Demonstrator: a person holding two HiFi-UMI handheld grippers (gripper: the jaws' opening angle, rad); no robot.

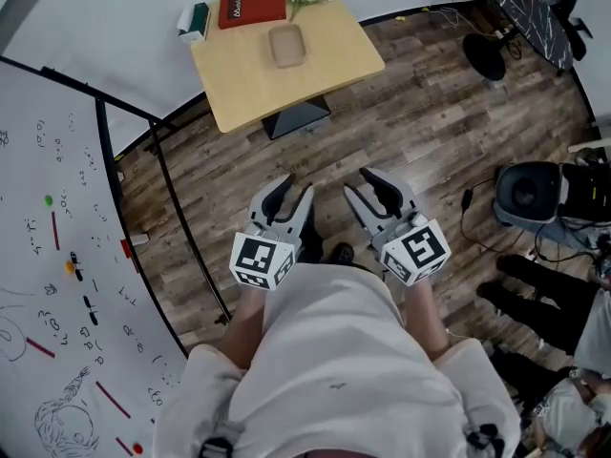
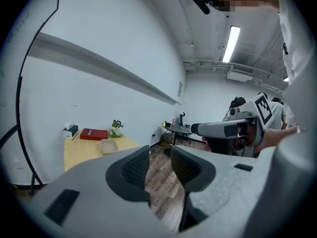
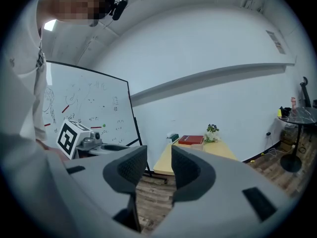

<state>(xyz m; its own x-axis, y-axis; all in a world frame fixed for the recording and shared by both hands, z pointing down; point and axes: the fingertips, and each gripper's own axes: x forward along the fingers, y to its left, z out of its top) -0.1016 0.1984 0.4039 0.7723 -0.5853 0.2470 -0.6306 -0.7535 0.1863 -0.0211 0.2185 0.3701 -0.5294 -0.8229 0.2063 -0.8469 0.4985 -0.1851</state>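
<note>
Nothing is picked up: the left gripper and right gripper are held side by side above the wooden floor. Each has its jaws a narrow gap apart with nothing between them. Well ahead of both, a beige tray and a red book lie on the table.

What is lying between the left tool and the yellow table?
Only bare wood floor separates the left tool from the table, as the head view shows.
</note>
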